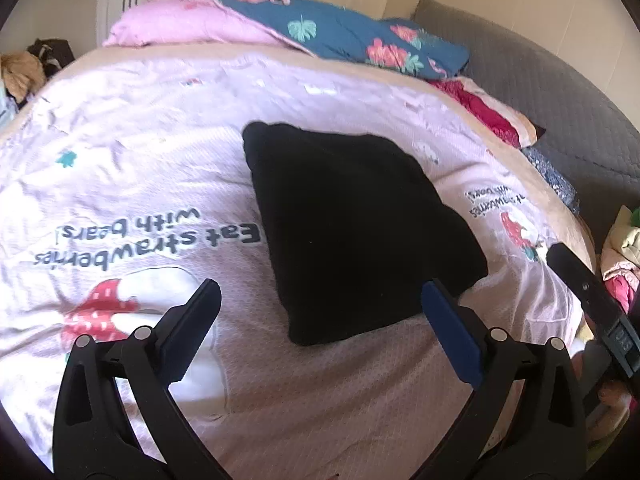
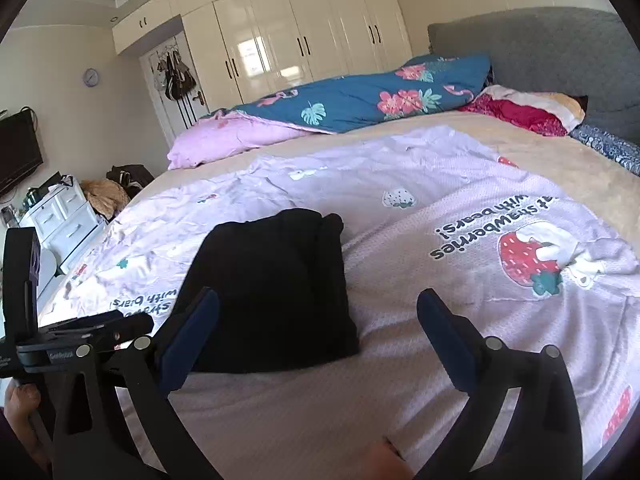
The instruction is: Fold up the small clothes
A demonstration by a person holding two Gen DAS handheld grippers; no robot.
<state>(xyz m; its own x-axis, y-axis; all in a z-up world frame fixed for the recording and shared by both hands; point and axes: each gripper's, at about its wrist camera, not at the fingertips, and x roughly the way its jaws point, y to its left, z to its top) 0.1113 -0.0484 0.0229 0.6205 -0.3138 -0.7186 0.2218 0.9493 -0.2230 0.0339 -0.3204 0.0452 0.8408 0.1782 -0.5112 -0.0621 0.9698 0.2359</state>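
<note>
Open left gripper (image 1: 320,300), black garment (image 1: 352,232), "Eat strawberries with bears!" sheet (image 1: 132,184)

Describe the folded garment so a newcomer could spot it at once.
Start at the big bed with the grey headboard. On it lies a pale pink sheet printed with strawberries and "Eat strawberries with bears!". The folded black garment lies on that sheet by the near edge: the only plain black item, unlike the floral blue quilt behind.

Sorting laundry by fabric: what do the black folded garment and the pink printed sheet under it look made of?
Black garment: soft, matte, thickish knit, perhaps cotton or fleece; no sheen, rounded fold edges. Pink printed sheet: thin woven, likely cotton; fine crinkles and a small textured weave.
</note>
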